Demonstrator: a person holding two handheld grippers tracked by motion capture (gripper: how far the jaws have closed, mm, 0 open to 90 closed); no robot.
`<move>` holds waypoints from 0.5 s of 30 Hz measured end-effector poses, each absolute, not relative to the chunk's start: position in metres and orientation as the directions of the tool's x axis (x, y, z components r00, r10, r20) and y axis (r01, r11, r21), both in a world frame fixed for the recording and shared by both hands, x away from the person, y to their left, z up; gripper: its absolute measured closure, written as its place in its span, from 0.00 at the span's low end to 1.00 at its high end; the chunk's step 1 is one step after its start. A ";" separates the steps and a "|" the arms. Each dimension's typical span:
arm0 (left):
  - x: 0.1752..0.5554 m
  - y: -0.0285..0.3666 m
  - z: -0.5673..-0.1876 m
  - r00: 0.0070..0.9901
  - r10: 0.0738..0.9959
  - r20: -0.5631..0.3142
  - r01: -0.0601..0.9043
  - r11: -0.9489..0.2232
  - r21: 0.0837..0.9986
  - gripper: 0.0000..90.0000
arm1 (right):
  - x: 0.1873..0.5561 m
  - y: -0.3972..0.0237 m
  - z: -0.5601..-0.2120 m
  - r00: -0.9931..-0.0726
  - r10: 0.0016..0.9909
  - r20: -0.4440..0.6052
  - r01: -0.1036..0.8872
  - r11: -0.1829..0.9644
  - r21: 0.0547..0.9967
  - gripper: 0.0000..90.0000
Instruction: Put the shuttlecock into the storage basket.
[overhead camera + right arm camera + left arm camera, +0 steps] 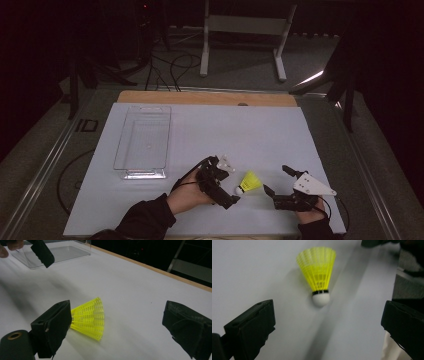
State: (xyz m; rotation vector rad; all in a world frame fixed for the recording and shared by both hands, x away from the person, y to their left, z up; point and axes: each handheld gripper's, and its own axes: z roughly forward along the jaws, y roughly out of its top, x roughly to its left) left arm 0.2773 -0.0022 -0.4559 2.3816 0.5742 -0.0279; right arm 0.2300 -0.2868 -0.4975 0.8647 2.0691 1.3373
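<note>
While the yellow shuttlecock lies on its side on the white worktop, between both tools, the left gripper hovers just beside its white cork with fingers spread wide. Near its skirt, the right gripper also holds its fingers wide apart, gripping nothing. A clear tray stands well apart.

Open mat around shuttlecock; clear tray well apart, far-left.
</note>
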 end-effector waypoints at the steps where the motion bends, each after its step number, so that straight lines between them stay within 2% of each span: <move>1: 0.278 -0.006 -0.456 0.895 0.409 -0.178 0.423 -0.653 0.628 0.00 | 0.230 -0.287 -0.497 -0.659 0.748 -0.083 0.230 0.306 0.924 0.10; 15: 0.282 -0.030 -0.467 0.874 0.458 -0.161 0.453 -0.651 0.610 0.01 | 0.230 -0.287 -0.498 -0.661 0.745 -0.084 0.233 0.310 0.922 0.10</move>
